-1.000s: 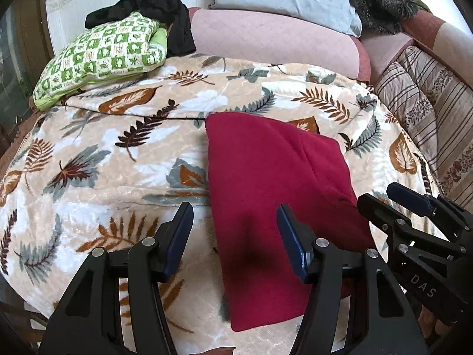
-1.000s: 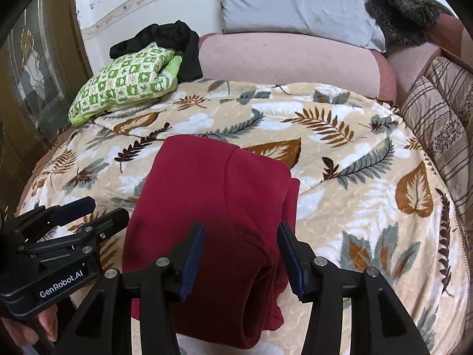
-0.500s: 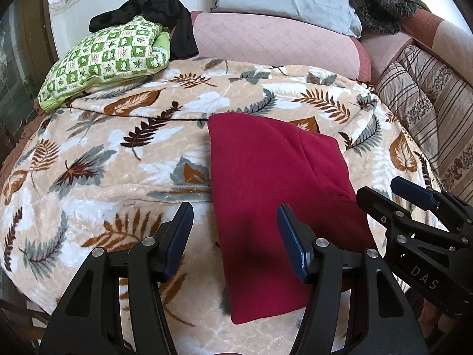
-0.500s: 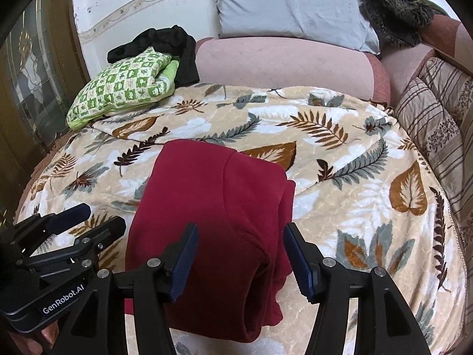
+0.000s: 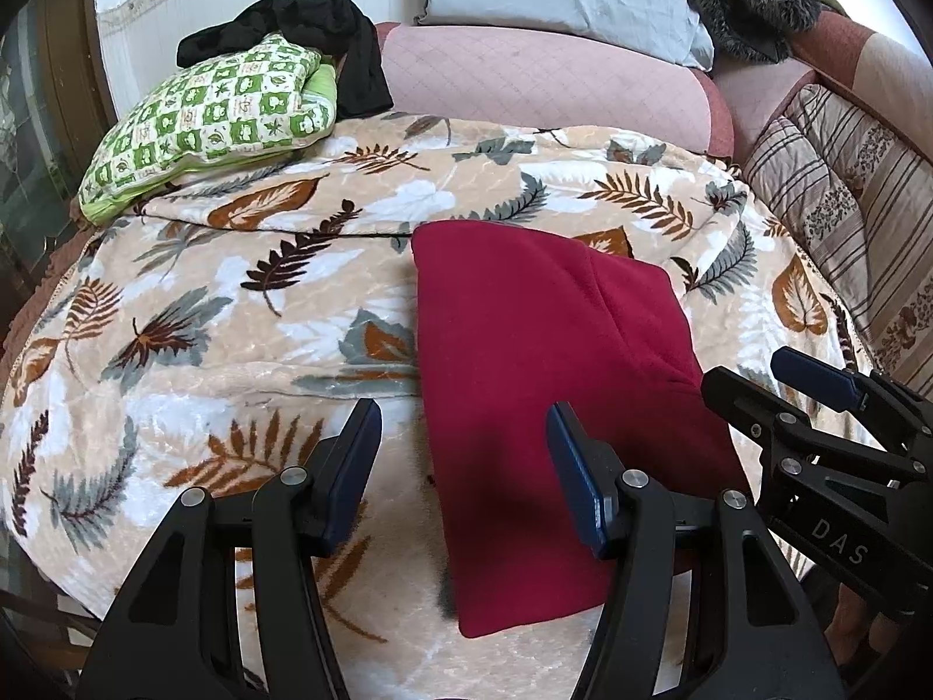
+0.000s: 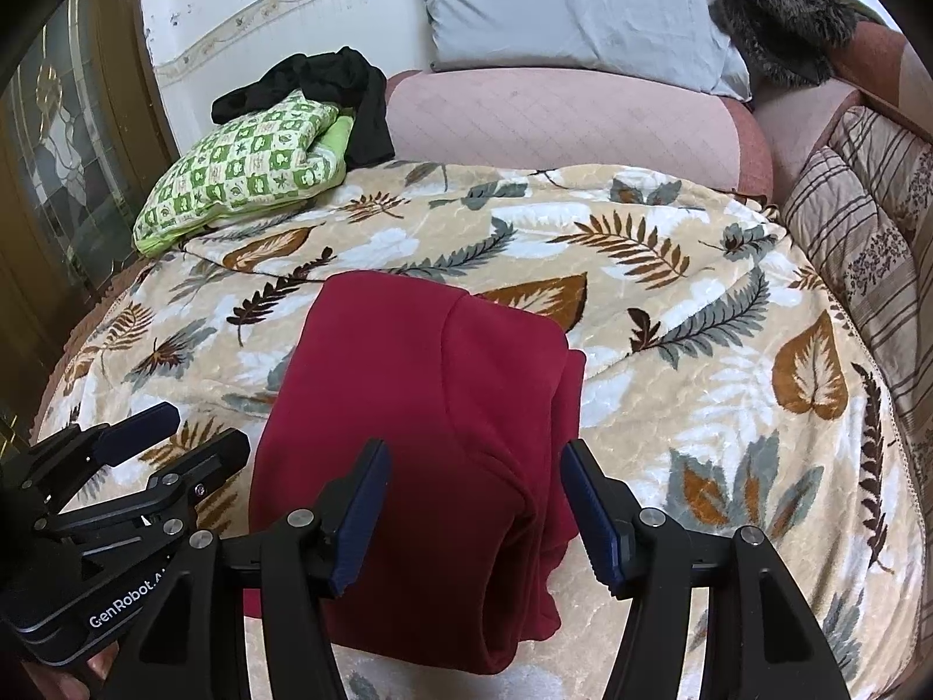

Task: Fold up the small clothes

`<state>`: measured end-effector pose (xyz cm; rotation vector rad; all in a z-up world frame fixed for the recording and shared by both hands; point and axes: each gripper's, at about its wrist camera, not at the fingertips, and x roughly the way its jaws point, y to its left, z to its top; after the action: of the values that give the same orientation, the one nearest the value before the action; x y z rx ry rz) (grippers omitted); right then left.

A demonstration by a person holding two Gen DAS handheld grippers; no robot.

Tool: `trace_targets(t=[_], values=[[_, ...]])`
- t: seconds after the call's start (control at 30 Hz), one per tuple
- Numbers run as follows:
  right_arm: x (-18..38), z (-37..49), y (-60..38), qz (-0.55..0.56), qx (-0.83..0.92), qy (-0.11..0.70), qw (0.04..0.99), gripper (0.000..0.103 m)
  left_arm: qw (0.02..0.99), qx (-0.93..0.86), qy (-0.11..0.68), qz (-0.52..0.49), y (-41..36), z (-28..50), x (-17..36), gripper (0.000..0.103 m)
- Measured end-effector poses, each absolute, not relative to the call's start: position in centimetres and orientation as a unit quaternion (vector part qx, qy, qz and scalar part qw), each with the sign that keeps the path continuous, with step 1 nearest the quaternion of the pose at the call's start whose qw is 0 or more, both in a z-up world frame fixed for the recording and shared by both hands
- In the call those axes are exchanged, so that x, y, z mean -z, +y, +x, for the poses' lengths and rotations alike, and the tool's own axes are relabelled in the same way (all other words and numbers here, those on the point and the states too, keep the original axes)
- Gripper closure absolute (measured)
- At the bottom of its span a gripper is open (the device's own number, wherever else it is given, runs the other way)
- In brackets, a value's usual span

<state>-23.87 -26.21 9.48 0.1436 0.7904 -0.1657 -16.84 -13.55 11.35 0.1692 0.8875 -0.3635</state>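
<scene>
Garment point(image 5: 542, 385) front and centre: a dark red piece, folded into a neat rectangle, lies flat on the leaf-print blanket point(image 5: 233, 321). The left gripper point(image 5: 460, 466) hovers over its near left edge, jaws wide, nothing between the pads. The right gripper point(image 6: 472, 501) hangs above the near right side where the layers stack, jaws also apart, gripping nothing. Up at eleven o'clock from the garment, a green checked pillow point(image 6: 245, 169) sits with a black cloth point(image 6: 332, 81) draped behind it. At twelve, a grey cushion point(image 6: 571, 11) leans above the pink backrest point(image 6: 554, 122).
</scene>
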Motion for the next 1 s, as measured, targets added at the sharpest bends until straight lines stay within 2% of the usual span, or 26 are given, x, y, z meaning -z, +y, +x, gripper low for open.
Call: trace_targets(t=[1.0], values=[[-9.16,-23.53,-26.05,0.07,0.076,0.39,0.915,0.044,0.885,0.17,0.426,0.085,-13.29,-16.47,-11.11,0.044]])
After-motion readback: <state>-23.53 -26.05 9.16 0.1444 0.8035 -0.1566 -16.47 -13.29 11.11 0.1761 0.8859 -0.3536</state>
